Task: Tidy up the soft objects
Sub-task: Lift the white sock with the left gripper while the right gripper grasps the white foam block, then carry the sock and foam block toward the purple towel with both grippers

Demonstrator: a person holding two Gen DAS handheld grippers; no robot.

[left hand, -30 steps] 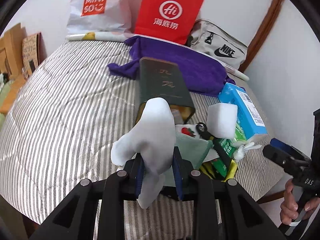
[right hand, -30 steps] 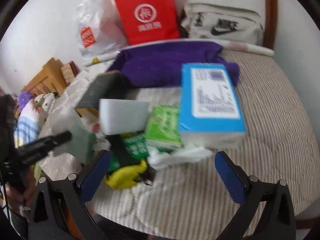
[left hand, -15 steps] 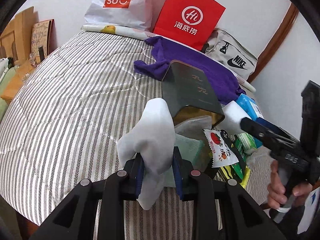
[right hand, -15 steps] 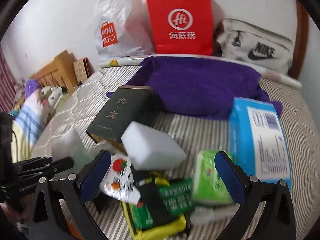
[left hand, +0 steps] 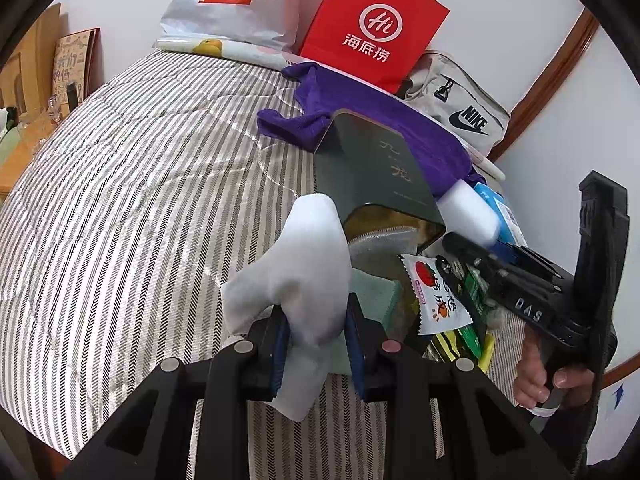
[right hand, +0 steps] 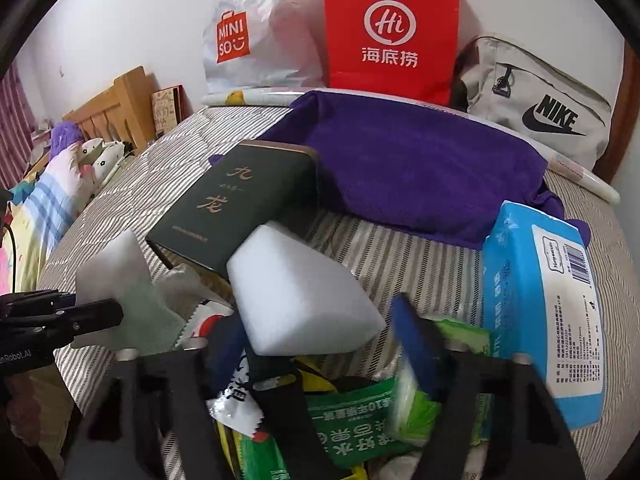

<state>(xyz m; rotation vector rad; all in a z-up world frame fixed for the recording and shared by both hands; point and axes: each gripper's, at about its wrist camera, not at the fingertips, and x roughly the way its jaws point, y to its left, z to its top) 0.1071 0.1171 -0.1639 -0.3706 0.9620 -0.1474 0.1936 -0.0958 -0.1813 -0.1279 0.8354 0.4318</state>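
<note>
Left tool (left hand: 315, 336): pressed together on a white foam piece (left hand: 304, 276), which bulges above and below the blue pads, over the near edge of the bed (left hand: 120, 200).
Right tool (right hand: 320, 344): jaws closing around a white sponge block (right hand: 296, 296); whether the pads press it yet cannot be told.
White sponge block: leans on the open end of a dark green tin (right hand: 240, 204), on top of a pile of packets (right hand: 352, 416).
Beside the pile: blue tissue pack (right hand: 540, 312) to the right, purple towel (right hand: 420, 160) behind.
Far edge of bed: red paper bag (right hand: 390, 28), white plastic bag (right hand: 256, 32), grey sports bag (right hand: 536, 100) against the wall.
</note>
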